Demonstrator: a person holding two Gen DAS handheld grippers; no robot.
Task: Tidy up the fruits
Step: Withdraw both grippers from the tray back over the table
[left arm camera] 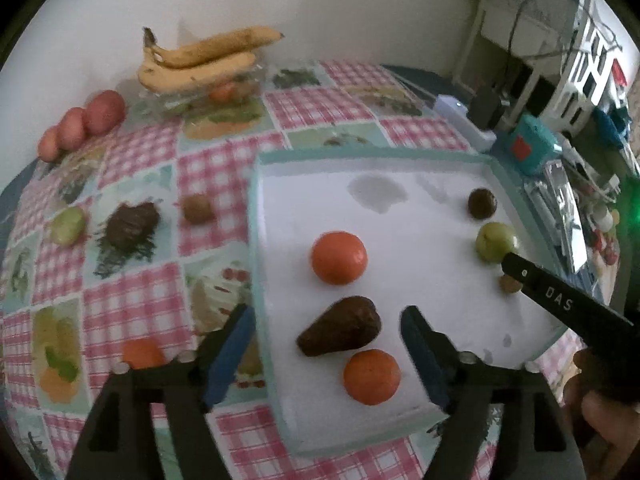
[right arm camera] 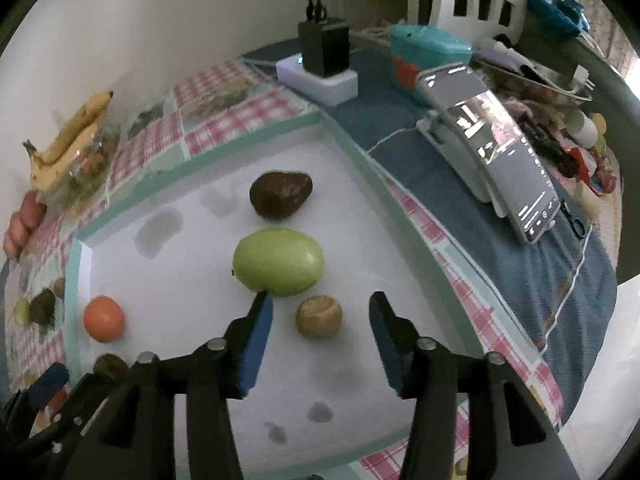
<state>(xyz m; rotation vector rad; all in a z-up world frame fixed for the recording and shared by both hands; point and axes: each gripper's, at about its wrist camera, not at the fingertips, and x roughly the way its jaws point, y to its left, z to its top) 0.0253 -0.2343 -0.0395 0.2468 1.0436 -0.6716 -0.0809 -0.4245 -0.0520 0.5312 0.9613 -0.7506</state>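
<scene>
Blue-padded fingers of the left gripper (left arm camera: 328,354) fill the bottom of the left wrist view, spread wide with nothing between the pads; a dark avocado (left arm camera: 340,332) and an orange (left arm camera: 372,377) lie in the gap on the white tray (left arm camera: 440,168), untouched. Off the tray at far left sit three reddish fruits (left arm camera: 82,124), a green fruit (left arm camera: 67,225), a dark avocado on the cloth (left arm camera: 134,226), a brown kiwi (left arm camera: 197,209) and another orange (left arm camera: 142,353), partly hidden behind the left finger. Bananas (left arm camera: 200,60) rest on a clear bowl by the wall, whose contents are too blurred to name. A second tray orange (left arm camera: 339,263) sits mid-tray. Toward the tray's right edge lie a dark fruit (left arm camera: 482,203), a green apple (left arm camera: 496,241) and a small brown fruit (left arm camera: 510,283), the last half covered by the right gripper's black finger reaching in.

From the right wrist view, the right gripper (right arm camera: 320,334) stands partly open over the tray, holding nothing: the small brown kiwi (right arm camera: 319,317) lies between the pads, clear of both. The left pad's tip overlaps the green apple's near edge; contact cannot be judged. A phone (right arm camera: 500,152) on a stand sits right of the tray, with clutter behind that is cut off by the frame.
</scene>
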